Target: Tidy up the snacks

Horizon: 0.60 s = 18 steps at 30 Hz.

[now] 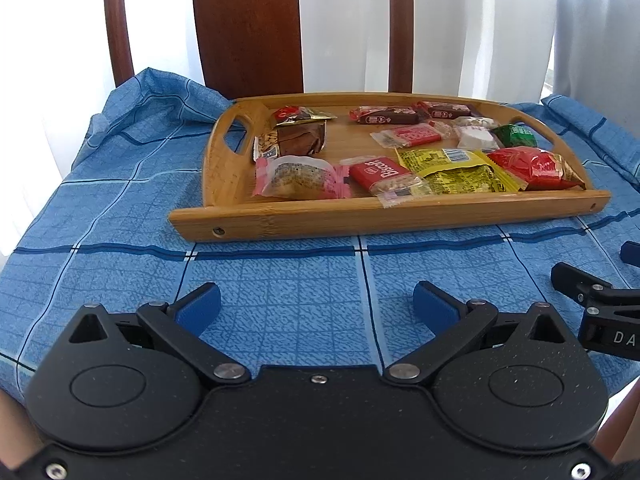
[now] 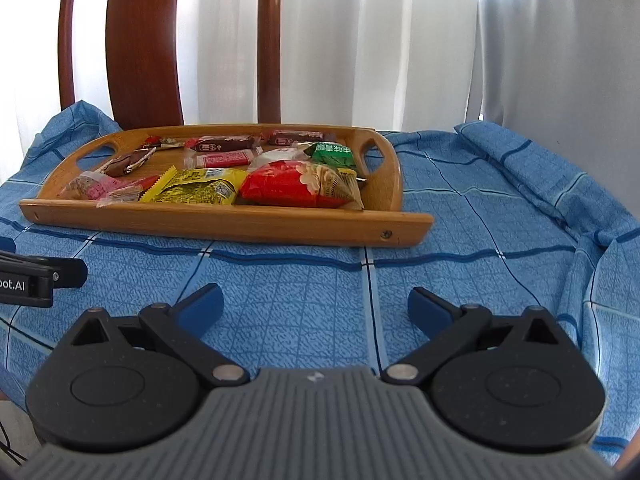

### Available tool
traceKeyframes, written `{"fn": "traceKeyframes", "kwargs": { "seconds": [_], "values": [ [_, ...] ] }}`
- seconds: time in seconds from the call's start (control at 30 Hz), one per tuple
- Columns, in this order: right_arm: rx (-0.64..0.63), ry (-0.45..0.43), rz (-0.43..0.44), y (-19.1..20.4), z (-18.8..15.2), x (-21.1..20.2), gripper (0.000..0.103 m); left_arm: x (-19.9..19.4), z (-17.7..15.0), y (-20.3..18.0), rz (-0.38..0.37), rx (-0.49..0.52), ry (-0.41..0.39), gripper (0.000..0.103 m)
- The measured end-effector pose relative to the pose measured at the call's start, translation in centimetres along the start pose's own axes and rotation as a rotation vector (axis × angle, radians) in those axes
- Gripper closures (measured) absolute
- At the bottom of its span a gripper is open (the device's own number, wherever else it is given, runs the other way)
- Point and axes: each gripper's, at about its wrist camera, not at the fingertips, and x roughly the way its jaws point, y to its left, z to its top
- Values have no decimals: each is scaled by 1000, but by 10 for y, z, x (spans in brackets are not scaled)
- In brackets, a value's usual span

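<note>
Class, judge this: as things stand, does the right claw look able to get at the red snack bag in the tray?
Probably yes. The right claw is open, and only bare tablecloth and the tray's low front wall lie between it and the red snack bag.

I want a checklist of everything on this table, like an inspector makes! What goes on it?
Surface: blue checked tablecloth, rumpled at the far corners.
Job's things: wooden tray with cut-out handles, holding wrapped snacks, among them a yellow packet, a red bag, a green packet, a red Biscoff biscuit and a pink-edged cake.
Clutter: nothing seen outside the tray.
Grippers: left gripper and right gripper both open and empty, low over the cloth short of the tray.
Cables: a thin dark one at the right view's lower left edge.
Surroundings: wooden chair back, white curtains.
</note>
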Motion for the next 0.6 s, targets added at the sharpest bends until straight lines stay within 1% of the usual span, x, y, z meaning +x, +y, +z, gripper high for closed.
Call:
{"fn": "traceKeyframes", "kwargs": {
  "seconds": [0.6],
  "values": [
    [-6, -4, -4, 0, -1, -2, 0, -1, -2, 0, -15, 2, -14, 0]
  ]
}}
